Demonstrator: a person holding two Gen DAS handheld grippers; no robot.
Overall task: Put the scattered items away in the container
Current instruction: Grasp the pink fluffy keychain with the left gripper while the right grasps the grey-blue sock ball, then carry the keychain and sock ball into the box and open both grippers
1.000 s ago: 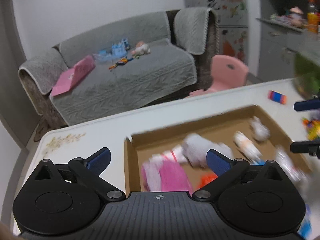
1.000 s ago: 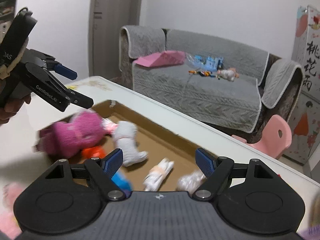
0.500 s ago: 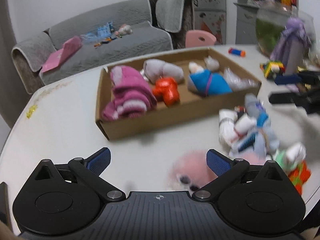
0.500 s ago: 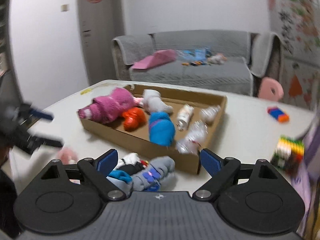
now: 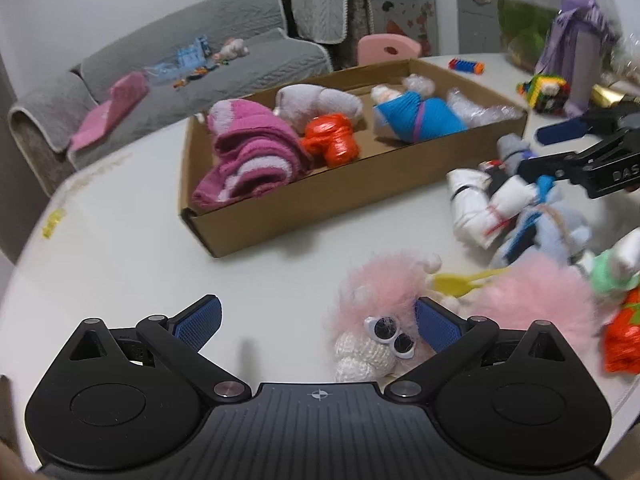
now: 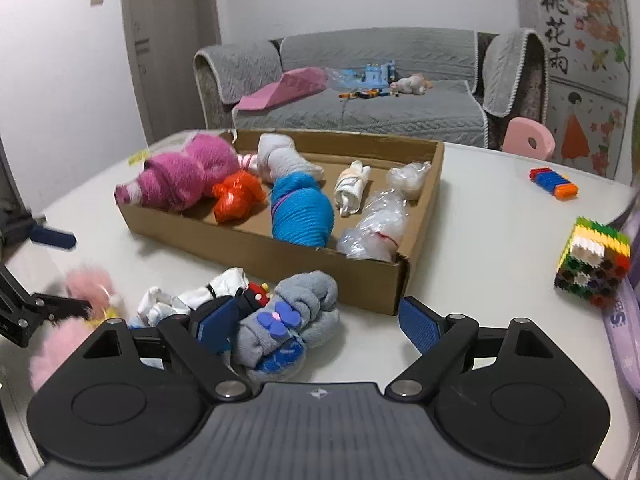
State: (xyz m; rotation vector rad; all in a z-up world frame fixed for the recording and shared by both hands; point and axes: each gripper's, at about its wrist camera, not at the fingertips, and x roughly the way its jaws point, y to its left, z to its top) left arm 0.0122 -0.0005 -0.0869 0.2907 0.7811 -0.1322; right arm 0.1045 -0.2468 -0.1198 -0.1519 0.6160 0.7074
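A shallow cardboard box (image 5: 320,208) lies on the white table and holds a pink sock roll (image 5: 248,156), an orange bundle (image 5: 330,142), a blue roll (image 5: 416,120) and clear plastic bags (image 6: 376,224). In front of it my left gripper (image 5: 316,324) is open, with a fluffy pink toy (image 5: 380,304) with googly eyes lying between the jaws, close to the right finger. My right gripper (image 6: 318,326) is open as well. A grey sock roll with a blue bow (image 6: 288,320) lies between its jaws, next to the left finger. White and blue socks (image 5: 500,208) are piled beside it.
A multicoloured block cube (image 6: 594,268) and a small block strip (image 6: 554,184) sit on the table to the right. A purple item (image 5: 576,40) and a glass jar (image 5: 524,20) stand at the back right. An orange bundle (image 5: 624,336) lies by the table edge. A grey sofa stands behind.
Both grippers came down from over the box to the table in front of it. The pink toy now lies between the left jaws, the grey sock roll between the right.
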